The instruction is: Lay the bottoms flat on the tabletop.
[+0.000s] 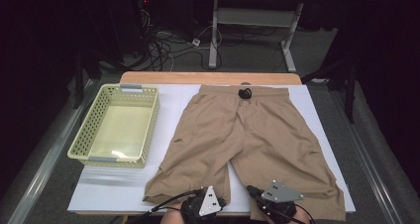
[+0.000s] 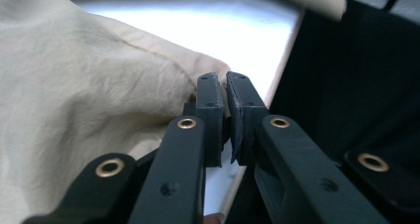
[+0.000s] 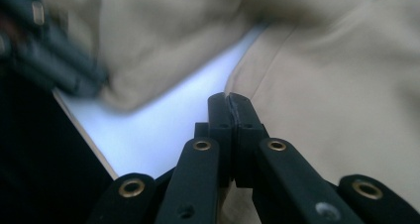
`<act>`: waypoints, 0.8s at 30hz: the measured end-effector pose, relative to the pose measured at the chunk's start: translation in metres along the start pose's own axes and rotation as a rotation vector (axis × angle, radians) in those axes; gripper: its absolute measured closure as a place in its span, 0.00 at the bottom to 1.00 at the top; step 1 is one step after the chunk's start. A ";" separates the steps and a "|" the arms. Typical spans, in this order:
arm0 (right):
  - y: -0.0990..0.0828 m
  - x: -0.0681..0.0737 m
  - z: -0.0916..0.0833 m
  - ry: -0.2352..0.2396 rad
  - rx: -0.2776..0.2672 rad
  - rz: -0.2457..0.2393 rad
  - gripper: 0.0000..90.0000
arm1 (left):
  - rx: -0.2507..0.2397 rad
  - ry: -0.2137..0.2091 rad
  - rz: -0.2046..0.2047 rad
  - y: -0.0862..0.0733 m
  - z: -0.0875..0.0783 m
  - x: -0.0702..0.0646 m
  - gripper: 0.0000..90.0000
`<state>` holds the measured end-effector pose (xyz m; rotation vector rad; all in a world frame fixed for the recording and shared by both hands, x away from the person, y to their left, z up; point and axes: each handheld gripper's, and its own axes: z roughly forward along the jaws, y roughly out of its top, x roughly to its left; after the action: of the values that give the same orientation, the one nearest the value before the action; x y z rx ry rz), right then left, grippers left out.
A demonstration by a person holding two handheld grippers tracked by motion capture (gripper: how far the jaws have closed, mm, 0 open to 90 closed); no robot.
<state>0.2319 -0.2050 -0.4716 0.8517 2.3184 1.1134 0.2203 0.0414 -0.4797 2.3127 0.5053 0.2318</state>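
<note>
Nearest me, at the table's (image 1: 124, 196) near edge, my left tongs (image 1: 210, 200) pinch the inner hem corner of the left leg of the tan shorts (image 1: 247, 140), cloth caught between the pads. To their right, my right tongs (image 1: 277, 196) are pressed together at the right leg's inner hem; whether cloth is caught there I cannot tell. From both, the shorts run lengthwise away, waistband far. A basket (image 1: 79, 135) sits far left.
</note>
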 end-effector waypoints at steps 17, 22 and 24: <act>0.006 -0.025 -0.064 -0.107 -0.207 0.053 1.00 | -0.077 -0.105 0.078 0.015 -0.016 -0.025 0.67; 0.005 -0.027 -0.065 -0.103 -0.207 0.056 1.00 | -0.034 -0.001 0.023 0.006 -0.038 -0.011 0.55; 0.004 -0.026 -0.065 -0.096 -0.201 0.051 1.00 | -0.010 -0.005 -0.010 -0.006 -0.036 -0.008 0.51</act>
<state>0.2123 -0.2561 -0.4272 0.8714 2.0765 1.2734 0.2002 0.0654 -0.4586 2.2997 0.5121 0.2230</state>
